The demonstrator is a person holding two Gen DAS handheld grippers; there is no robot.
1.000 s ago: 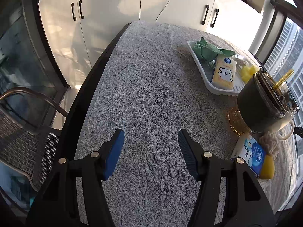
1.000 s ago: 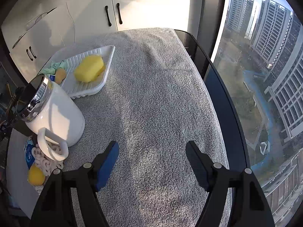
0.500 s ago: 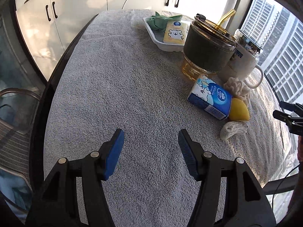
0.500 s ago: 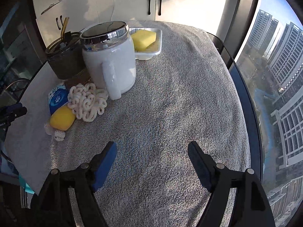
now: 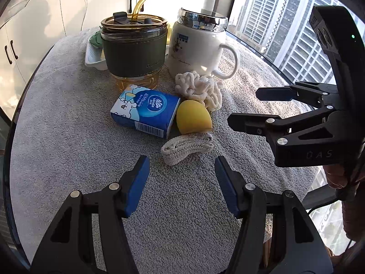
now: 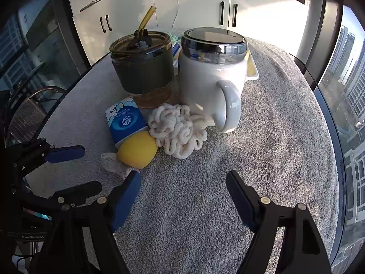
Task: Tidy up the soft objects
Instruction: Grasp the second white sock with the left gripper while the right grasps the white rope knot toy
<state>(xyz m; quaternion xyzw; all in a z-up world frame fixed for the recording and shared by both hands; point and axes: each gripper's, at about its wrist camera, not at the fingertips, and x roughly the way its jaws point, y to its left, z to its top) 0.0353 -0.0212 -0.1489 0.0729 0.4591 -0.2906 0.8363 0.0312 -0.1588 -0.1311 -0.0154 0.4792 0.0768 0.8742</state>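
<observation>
At frame centre the woven rope loop (image 5: pixel 187 145) lies flat, long axis left-right, before the spread, empty left gripper (image 5: pixel 182 182) and right gripper (image 6: pixel 183 199).

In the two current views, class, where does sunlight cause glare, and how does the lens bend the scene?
Left wrist view: sun blows out the wall behind the white mug and streaks the towel-covered table; the towers outside bow. Right wrist view: the cupboard doors at upper right wash out, the mug's steel lid carries reflections, and the table edge curves like a barrel.
</observation>
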